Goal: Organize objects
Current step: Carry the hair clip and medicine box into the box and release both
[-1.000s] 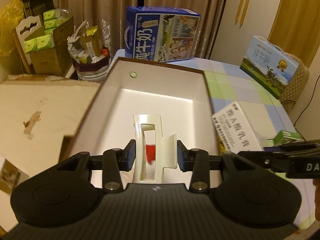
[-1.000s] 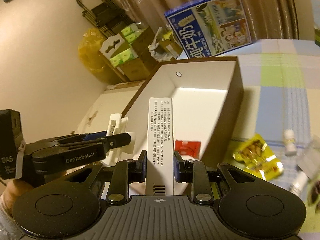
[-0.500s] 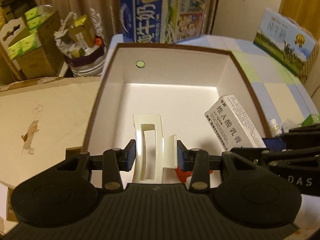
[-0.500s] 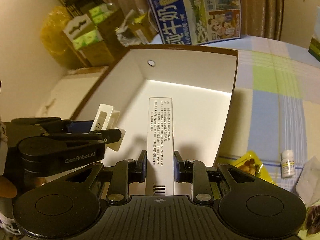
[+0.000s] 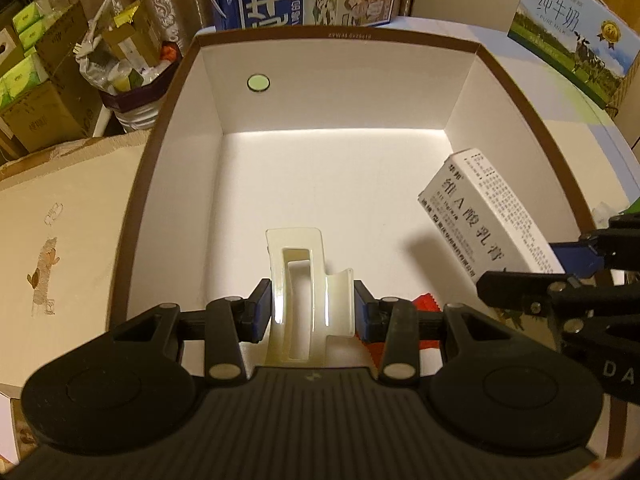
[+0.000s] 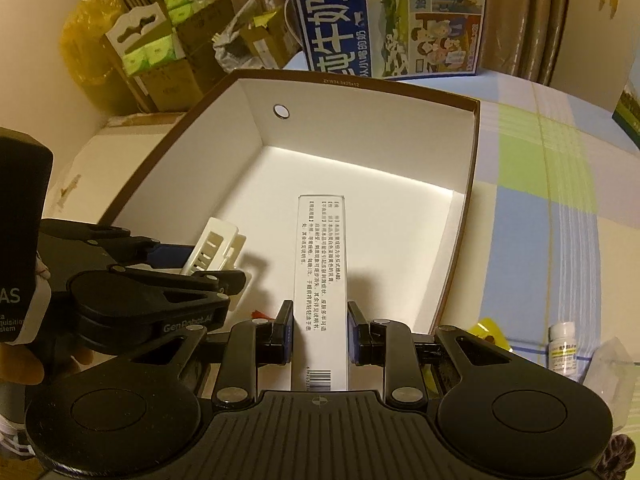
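Left gripper (image 5: 308, 306) clenched on cream plastic hair claw (image 5: 306, 292), right gripper (image 6: 320, 338) on white printed carton (image 6: 322, 276), both now over brown-rimmed white box (image 5: 336, 34) interior vs. 1 s ago; red packet (image 5: 426, 304) mostly hidden.

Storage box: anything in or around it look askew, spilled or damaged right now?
Nothing stands out. The storage box sits intact. The left gripper holds the cream hair claw and the right gripper holds the white medicine carton, both over the box. A red packet lies at its near edge.
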`<state>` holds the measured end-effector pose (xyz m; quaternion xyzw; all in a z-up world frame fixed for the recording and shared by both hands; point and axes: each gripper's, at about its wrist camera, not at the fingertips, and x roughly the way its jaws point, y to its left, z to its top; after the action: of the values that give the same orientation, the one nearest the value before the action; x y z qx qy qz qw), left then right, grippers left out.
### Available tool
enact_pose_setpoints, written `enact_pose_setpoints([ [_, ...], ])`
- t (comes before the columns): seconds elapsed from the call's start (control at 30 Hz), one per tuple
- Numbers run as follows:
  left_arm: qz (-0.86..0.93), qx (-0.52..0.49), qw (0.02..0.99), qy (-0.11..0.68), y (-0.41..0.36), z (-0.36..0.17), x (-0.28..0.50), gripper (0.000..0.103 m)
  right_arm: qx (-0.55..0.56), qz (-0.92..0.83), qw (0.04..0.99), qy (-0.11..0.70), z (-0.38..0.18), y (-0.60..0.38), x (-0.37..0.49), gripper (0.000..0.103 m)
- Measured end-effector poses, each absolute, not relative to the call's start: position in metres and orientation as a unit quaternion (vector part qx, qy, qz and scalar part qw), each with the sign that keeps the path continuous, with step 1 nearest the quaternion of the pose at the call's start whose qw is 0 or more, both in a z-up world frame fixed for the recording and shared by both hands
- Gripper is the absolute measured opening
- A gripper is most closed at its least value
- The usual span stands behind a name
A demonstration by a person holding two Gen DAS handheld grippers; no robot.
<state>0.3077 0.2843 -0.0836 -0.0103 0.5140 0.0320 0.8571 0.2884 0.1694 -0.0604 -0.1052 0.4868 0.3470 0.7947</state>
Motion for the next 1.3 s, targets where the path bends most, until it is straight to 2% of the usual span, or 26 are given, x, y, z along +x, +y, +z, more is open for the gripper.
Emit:
enact_pose_setpoints([
  [0.23,0.026,-0.011,0.853,0.521,0.284,-0.09,0.31,0.038,-0.127,0.345,0.795,0.482,-0.062,0.176,0.291,0.023],
  [0.33,0.028,-0.009,0.856,0.516,0.284,-0.087,0.309,0.055,-0.138,0.344,0.795,0.48,-0.062,0.178,0.291,0.023],
  [0.37,0.028,-0.009,0.858,0.513,0.285,-0.085,0.308,0.057,-0.143,0.343,0.796,0.479,-0.063,0.178,0.291,0.023],
  [0.73,0.031,-0.017,0.866,0.499,0.287,-0.066,0.3,0.062,-0.199,0.33,0.803,0.454,-0.067,0.188,0.299,0.023],
  [0.93,0.03,-0.027,0.871,0.49,0.286,-0.056,0.288,0.067,-0.158,0.36,0.793,0.466,-0.056,0.168,0.292,0.025],
  [1.03,0.033,-0.033,0.872,0.487,0.286,-0.049,0.28,0.071,-0.148,0.371,0.791,0.463,-0.047,0.158,0.28,0.03],
  [1.2,0.045,-0.04,0.871,0.488,0.284,-0.034,0.261,0.075,-0.121,0.388,0.789,0.46,-0.031,0.142,0.266,0.046],
  [1.3,0.052,-0.044,0.872,0.485,0.283,-0.025,0.25,0.078,-0.107,0.392,0.792,0.455,-0.022,0.133,0.258,0.051],
])
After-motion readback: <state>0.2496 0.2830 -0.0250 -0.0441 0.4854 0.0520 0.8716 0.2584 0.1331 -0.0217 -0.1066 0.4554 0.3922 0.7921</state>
